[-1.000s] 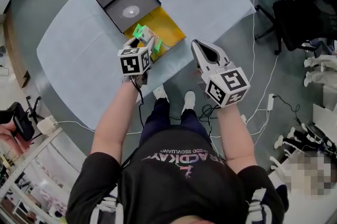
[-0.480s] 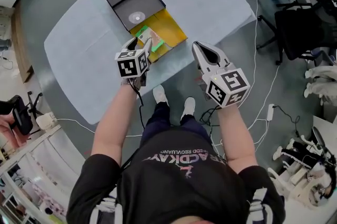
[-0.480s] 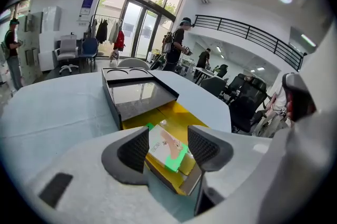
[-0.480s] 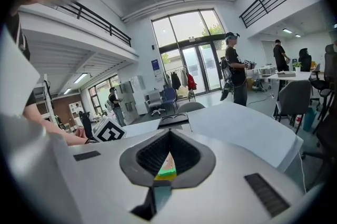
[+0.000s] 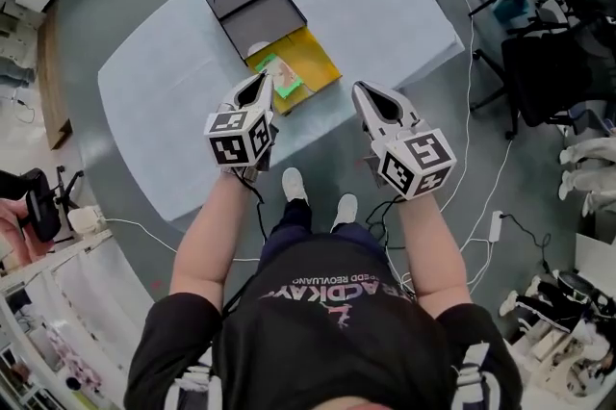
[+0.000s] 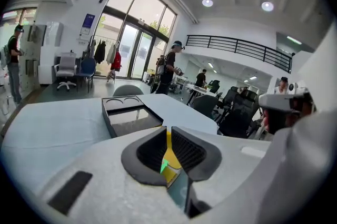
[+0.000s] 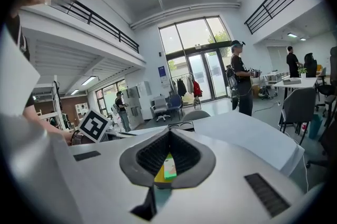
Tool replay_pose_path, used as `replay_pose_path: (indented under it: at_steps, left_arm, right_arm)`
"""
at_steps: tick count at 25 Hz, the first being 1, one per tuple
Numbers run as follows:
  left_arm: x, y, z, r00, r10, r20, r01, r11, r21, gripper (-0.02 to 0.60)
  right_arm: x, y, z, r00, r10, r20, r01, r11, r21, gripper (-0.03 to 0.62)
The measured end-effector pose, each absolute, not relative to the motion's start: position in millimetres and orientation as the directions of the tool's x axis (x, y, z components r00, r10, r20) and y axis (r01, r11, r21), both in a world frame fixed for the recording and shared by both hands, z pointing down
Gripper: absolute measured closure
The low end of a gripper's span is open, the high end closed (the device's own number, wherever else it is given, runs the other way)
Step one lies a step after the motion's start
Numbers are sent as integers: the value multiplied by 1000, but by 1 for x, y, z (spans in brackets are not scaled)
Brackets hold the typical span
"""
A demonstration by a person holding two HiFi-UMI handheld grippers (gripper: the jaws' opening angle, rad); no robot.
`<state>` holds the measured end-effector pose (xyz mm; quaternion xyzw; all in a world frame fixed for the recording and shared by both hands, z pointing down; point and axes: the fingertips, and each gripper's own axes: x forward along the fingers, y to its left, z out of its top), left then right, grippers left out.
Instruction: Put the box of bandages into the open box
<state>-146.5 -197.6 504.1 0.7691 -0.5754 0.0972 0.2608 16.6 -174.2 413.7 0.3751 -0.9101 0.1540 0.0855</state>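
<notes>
Fingers (image 6: 150, 152) meet empty on left gripper (image 5: 262, 83), just closed, and right gripper (image 5: 360, 90); overhead shows bandages (image 5: 281, 76) inside open box (image 5: 318, 58).

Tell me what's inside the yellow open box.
A green-and-white box of bandages lies flat in the yellow box. The left hand-held gripper, whose empty jaws have just been closing, covers the box's near corner; whatever lies there or under the bandages cannot be seen.

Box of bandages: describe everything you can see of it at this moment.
The box of bandages is a small flat carton, apparently cardboard, green at both ends with a pale printed face. It lies flat on the yellow floor of the open box, toward its left end in the head view. Nothing else visibly touches it.
</notes>
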Motion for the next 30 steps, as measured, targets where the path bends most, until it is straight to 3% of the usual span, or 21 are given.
replay_pose_path:
  at_steps: [12,20,30]
  left_arm:
    - [-88,-114,370,356,-911,206,-933,-359,26,559]
    - [-65,-53,343,283,-947,151,-959,-281,30,561]
    - [-42,11,342,177,-975,136,-984,-172,53,563]
  right_arm:
    - [18,-136,359,-797,-581,165,-603,777,-181,585]
    - [16,-97,322,-881,-463,95,-472,872,-128,585]
    - [30,-40,316,-933,-346,96,-354,931,-91,585]
